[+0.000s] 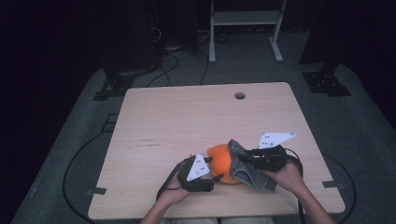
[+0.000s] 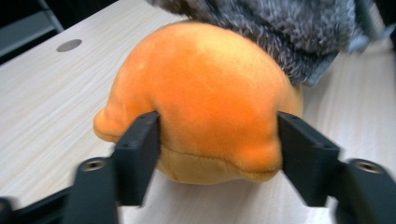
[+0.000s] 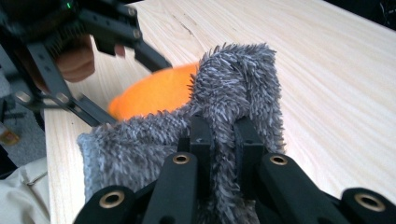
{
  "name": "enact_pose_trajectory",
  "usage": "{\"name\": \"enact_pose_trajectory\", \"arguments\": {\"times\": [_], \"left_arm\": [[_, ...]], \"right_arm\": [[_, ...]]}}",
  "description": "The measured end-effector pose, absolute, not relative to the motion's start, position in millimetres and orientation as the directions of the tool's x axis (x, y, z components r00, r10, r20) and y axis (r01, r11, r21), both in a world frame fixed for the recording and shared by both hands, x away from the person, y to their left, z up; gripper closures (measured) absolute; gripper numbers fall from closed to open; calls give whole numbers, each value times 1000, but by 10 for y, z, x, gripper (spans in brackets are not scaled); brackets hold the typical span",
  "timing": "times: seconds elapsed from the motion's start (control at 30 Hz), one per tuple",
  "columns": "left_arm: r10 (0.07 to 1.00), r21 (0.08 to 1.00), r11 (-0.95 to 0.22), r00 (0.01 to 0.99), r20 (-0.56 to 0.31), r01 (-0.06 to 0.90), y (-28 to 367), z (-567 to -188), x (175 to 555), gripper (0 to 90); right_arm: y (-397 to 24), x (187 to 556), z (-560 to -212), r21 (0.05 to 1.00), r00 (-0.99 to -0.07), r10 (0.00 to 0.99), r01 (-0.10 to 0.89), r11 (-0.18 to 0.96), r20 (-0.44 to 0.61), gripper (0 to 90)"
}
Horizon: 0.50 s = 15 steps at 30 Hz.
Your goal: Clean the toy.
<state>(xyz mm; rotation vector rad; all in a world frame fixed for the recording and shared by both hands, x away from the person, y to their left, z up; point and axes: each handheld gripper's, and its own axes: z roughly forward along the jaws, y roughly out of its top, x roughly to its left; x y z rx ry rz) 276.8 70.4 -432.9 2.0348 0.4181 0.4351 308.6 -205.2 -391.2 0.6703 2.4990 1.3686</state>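
Near the front edge of the table (image 1: 154, 116), a little right of its middle, an orange plush toy (image 1: 222, 161) sits with a grey fuzzy cloth (image 1: 246, 169) draped against its right side. The work in hand looks like covering or wrapping the toy with that cloth, and it seems about midway: the cloth already leans on the toy and overlaps its top on the side toward the right front corner, but most of the orange body remains bare.

The right gripper (image 3: 219, 135) has its jaws pinched tight on a fold of the grey fuzzy cloth (image 3: 233, 93), holding it raised over the toy. The left gripper (image 2: 218, 140) straddles the orange plush toy (image 2: 205, 98) from the left, jaws partly open, one at each flank (the pads touch the plush or lie just beside it, and I cannot tell whether they still press).

What is left, by my reading: the cloth has to be drawn across the toy toward the table's left edge until the orange is covered, then both grippers must let go
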Motion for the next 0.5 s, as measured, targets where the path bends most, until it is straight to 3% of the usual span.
{"name": "enact_pose_trajectory", "arguments": {"times": [0.1, 0.27, 0.33, 0.5], "left_arm": [[493, 909, -390, 867, 72, 147, 710, -4270, 2803, 168], [476, 899, -404, 878, 49, 168, 634, -4299, 2807, 188], [457, 886, -447, 883, 107, 124, 619, -4304, 2764, 251], [399, 840, -541, 893, 207, 47, 582, -4316, 2688, 302]], "right_arm": [[-2099, 3025, -3991, 850, -873, 485, 291, 439, 49, 806], [-2072, 2903, -4009, 839, -885, 465, 270, 472, 24, 807], [-2054, 2873, -3964, 832, -890, 455, 265, 488, 16, 807], [-1867, 2841, -3789, 840, -924, 383, 214, 499, 8, 806]]}}
